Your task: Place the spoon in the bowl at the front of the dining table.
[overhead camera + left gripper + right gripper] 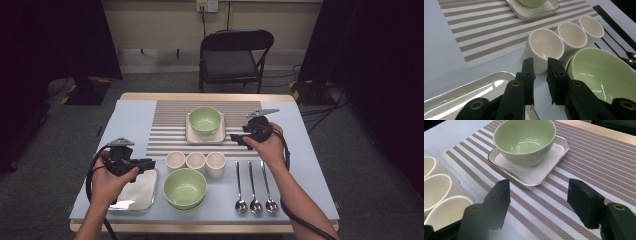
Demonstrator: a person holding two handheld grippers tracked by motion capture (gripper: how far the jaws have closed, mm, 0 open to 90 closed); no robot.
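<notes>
My left gripper [150,163] [540,62] hovers over the right end of a shiny metal tray [142,192] [461,92]. Its jaws stand a narrow gap apart with nothing between them, pointing at the nearest of three cream cups [195,161] [545,46]. My right gripper [237,138] [539,187] is open wide and empty above the striped placemat [170,125] [599,165]. It faces a green bowl [205,120] [524,140] resting on a white square plate [192,135] [549,167]. A second green bowl [185,187] [599,72] sits in front of the cups.
Three spoons [255,187] lie side by side at the front right, their handles toward the mat. A black folding chair [235,55] stands beyond the table's far edge. The blue table cover [310,160] is bare on the right, and dark curtains flank the room.
</notes>
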